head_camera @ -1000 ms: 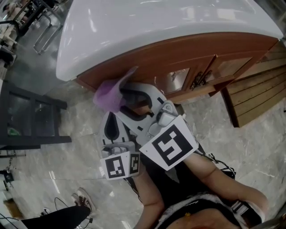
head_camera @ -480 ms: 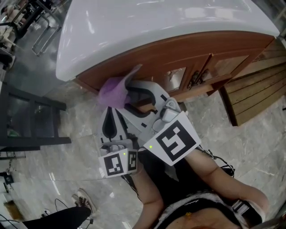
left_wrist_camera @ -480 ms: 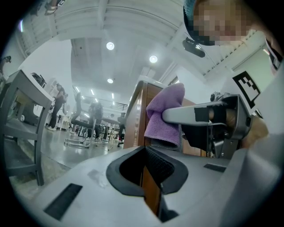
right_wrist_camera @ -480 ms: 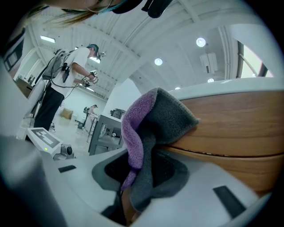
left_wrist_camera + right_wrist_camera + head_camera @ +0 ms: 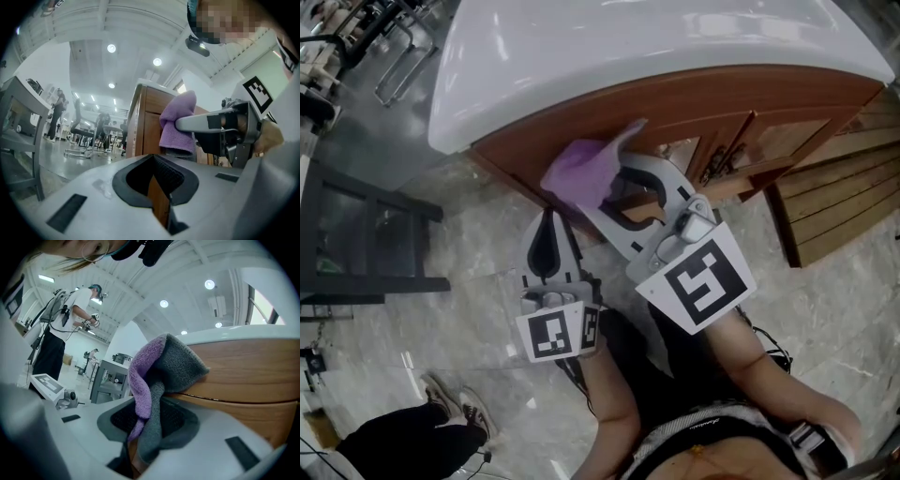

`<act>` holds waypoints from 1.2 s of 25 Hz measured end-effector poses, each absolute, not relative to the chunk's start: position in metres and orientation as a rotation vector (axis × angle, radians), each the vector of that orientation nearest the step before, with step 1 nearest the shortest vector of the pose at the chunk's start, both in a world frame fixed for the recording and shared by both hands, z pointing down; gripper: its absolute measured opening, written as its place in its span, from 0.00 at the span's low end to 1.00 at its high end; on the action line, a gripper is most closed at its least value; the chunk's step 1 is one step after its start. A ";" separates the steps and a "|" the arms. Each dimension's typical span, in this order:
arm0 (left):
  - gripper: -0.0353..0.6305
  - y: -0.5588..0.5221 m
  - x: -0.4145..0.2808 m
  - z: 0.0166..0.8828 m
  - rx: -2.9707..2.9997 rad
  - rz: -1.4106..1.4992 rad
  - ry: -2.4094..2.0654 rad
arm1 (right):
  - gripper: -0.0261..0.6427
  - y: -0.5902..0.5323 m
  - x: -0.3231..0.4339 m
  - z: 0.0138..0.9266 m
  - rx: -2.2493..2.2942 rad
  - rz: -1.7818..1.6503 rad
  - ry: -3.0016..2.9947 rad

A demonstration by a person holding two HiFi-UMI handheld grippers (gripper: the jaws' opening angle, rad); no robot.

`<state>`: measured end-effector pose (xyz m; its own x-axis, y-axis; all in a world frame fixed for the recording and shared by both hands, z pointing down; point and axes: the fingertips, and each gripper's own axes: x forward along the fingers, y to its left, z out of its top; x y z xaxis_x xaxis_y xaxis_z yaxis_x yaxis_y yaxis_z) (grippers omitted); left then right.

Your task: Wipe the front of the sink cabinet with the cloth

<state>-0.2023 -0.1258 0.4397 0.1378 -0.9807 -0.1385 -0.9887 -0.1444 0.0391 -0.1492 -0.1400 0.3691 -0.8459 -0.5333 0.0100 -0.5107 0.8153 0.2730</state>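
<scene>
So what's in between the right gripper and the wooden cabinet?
Just the purple cloth, which the right gripper holds at the cabinet; the right gripper view shows it.

A glossy grey marble-tile floor [image 5: 459, 347] is carrying everything here. The wooden sink cabinet [image 5: 581, 122], with its white top [image 5: 628, 47], is standing on it at the upper middle. A dark metal frame [image 5: 375, 286] is standing at the left, apart from the cabinet. A wooden slatted panel [image 5: 844, 197] is sitting at the right, just beside the cabinet. A person's shoes [image 5: 459, 408] are resting on the tiles at lower left.
</scene>
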 end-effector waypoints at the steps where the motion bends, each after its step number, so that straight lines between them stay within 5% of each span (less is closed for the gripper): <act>1: 0.06 -0.127 -0.201 0.440 -2.325 0.199 2.010 | 0.29 -0.141 -0.147 0.369 0.849 -0.395 -2.910; 30: 0.06 -0.136 -0.183 0.448 -2.395 0.174 1.952 | 0.29 -0.156 -0.086 0.373 1.076 -0.399 -2.787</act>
